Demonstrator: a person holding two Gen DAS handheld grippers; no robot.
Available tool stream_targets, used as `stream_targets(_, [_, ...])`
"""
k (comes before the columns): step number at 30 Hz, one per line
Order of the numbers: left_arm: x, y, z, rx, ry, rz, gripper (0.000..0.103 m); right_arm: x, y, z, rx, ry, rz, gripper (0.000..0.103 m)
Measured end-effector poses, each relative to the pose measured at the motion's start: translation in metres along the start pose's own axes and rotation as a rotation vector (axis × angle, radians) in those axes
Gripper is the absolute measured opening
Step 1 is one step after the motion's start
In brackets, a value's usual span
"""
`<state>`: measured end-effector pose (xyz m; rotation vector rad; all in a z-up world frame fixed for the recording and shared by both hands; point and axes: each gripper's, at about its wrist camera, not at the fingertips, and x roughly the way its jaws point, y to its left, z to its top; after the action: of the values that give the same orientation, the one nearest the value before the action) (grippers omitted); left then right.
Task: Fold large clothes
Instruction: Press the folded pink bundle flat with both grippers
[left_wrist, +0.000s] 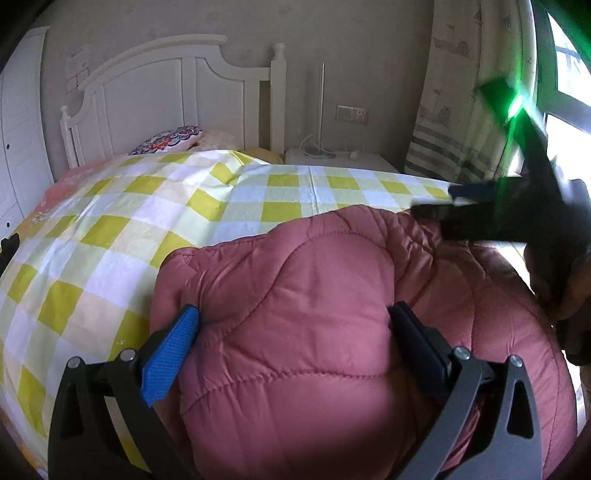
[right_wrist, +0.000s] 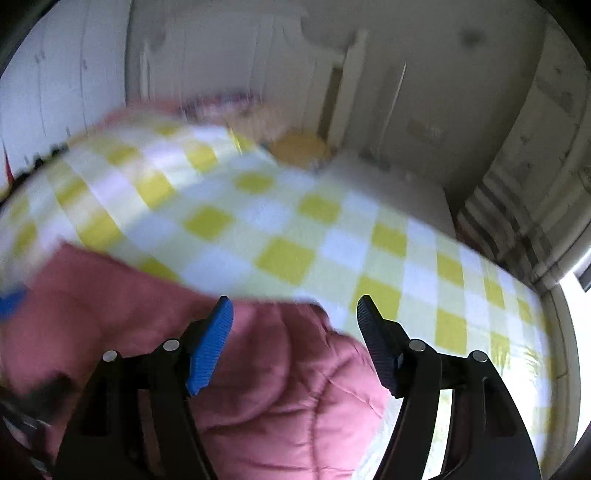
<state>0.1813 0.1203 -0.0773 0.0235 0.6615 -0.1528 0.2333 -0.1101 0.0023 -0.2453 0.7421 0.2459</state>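
Now the pink quilted jacket (left_wrist: 314, 295) is seen bunched into a thick mound on the near part of the bed, on top of the yellow-and-white checked sheet (left_wrist: 147, 206), and a fold appears to be part-way made. The left gripper (left_wrist: 291, 332) is spread wide, its blue pad (left_wrist: 170, 354) and dark pad set on either side of a puffy bulge of the jacket; whether the padding is truly being squeezed or merely straddled cannot be told, though the fabric does bulge up between the fingers. The right gripper (right_wrist: 295, 325) is seen open in its own blurred view, nothing pinched between the jaws, held above the jacket's far edge where pink meets checked sheet. From the left view the same tool is seen at the right side, over the jacket's far corner. The step in hand is judged to be a regrasp: the bulk is pinned or steadied on the left while a fresh hold is sought on the right. For the next move, the open tongs would need to be lowered onto an edge or a layer of the jacket and closed on it alone, not on the sheet beneath, since the two lie touching. Slippery, springy padding is to be expected, so a deep bite is called for. As for containers, none is shown; the white nightstand (left_wrist: 332, 158) beside the headboard (left_wrist: 166, 92) carries only a cable and a small item too small to name.
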Motion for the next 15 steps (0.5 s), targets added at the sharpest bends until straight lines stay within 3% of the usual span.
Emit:
stream_targets(2, [0.000, 0.001, 0.000, 0.000, 0.001, -0.001, 0.101, 0.023, 0.016, -0.004, -0.067, 0.108, -0.054, 0.066])
stream_targets(4, [0.000, 0.001, 0.000, 0.002, 0.003, 0.000, 0.101, 0.047, 0.028, -0.019, -0.149, 0.217, -0.044, 0.068])
stream_targets(5, [0.000, 0.001, 0.000, 0.003, 0.004, -0.001, 0.101, 0.047, 0.021, -0.019, -0.100, 0.213, -0.019, 0.070])
stream_targets(6, [0.002, 0.001, 0.000, 0.009, 0.012, 0.002, 0.101, 0.045, 0.014, -0.019, -0.056, 0.220, -0.014, 0.079])
stream_targets(7, [0.002, 0.001, -0.001, 0.015, 0.017, 0.007, 0.101, 0.040, 0.005, -0.018, -0.009, 0.219, -0.013, 0.083])
stream_targets(13, [0.003, 0.006, 0.000, -0.009, 0.028, -0.015, 0.101, -0.030, -0.008, -0.025, 0.085, 0.037, 0.056, 0.083])
stream_targets(15, [-0.001, 0.009, 0.005, -0.026, 0.053, -0.029, 0.101, -0.053, -0.008, -0.037, 0.092, 0.000, 0.042, 0.083])
